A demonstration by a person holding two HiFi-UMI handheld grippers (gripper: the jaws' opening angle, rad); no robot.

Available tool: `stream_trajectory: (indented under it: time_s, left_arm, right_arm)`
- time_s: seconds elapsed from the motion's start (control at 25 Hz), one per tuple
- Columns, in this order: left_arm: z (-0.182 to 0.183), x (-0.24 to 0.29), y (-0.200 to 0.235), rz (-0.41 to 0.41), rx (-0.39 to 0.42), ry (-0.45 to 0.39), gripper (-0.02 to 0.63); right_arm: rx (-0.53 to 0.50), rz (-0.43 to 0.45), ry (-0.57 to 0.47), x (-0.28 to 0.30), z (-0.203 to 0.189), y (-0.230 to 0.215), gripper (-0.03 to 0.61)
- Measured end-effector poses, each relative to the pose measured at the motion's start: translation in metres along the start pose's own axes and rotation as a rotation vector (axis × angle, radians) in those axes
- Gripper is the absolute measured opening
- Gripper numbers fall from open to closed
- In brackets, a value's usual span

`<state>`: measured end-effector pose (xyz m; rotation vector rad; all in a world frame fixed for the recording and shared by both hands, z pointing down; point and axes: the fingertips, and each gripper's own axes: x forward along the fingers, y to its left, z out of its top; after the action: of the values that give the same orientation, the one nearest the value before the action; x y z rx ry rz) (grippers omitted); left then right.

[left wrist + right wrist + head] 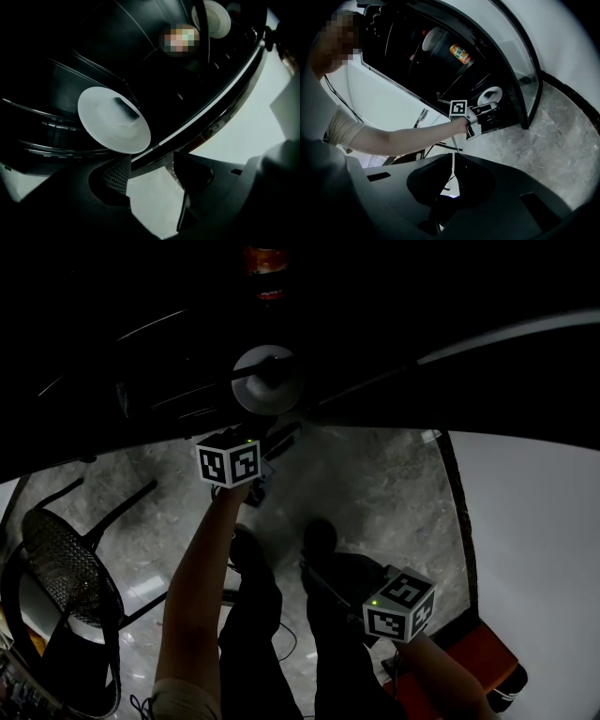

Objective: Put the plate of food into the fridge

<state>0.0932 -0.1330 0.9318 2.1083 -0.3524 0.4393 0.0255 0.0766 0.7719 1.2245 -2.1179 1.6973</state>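
A white plate (114,119) with a dark patch on it rests on a low shelf inside the dark fridge (140,42). In the head view the plate (267,379) lies just beyond my left gripper's marker cube (228,462). My left gripper (152,174) is open just short of the plate's near rim, with nothing between its fingers (117,176). My right gripper (452,161) hangs back over the floor, shut and empty. From there I see the left arm (393,138) reaching to the fridge and the plate (491,95).
The white fridge door (534,521) stands open at the right. An upper shelf holds another plate (436,38) and an orange can (461,54). A black mesh chair (66,577) stands at the left on the marble floor (375,493). My legs and shoes (319,538) are below.
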Motion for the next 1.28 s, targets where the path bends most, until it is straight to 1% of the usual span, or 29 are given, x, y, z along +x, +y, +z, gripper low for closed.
stream_trajectory:
  time_s: [0.2, 0.44, 0.52, 0.64, 0.72, 0.8, 0.84, 0.96, 1.28]
  left_arm:
    - [0.008, 0.000, 0.005, 0.008, -0.039, -0.032, 0.282]
    - [0.028, -0.005, 0.016, 0.031, -0.142, -0.126, 0.282]
    - [0.026, -0.008, 0.015, 0.021, -0.159, -0.130, 0.282]
    - [0.015, -0.009, 0.010, 0.007, -0.144, -0.092, 0.282]
    - [0.012, -0.009, 0.007, 0.010, -0.099, -0.072, 0.282]
    - [0.015, -0.010, 0.005, 0.024, -0.047, -0.073, 0.282]
    - [0.018, -0.010, 0.005, 0.031, -0.034, -0.078, 0.282]
    - [0.025, -0.009, 0.008, 0.038, -0.035, -0.086, 0.282]
    - [0.032, -0.001, 0.012, 0.050, -0.030, -0.065, 0.282]
  right_arm:
    - [0.001, -0.002, -0.010, 0.001, 0.004, 0.000, 0.029]
    - [0.003, -0.008, 0.006, -0.003, -0.002, -0.002, 0.029]
    - [0.002, -0.009, 0.006, -0.003, -0.003, -0.002, 0.029]
    - [0.003, -0.003, 0.004, -0.001, -0.001, 0.000, 0.029]
    - [0.001, 0.001, 0.004, 0.001, -0.001, 0.002, 0.029]
    - [-0.002, 0.002, 0.005, 0.002, -0.001, 0.002, 0.029]
    - [-0.003, 0.002, 0.005, 0.003, -0.002, 0.002, 0.029]
    - [-0.001, 0.006, 0.004, 0.003, -0.005, 0.002, 0.029]
    - [0.007, -0.003, -0.009, 0.001, -0.006, -0.001, 0.029]
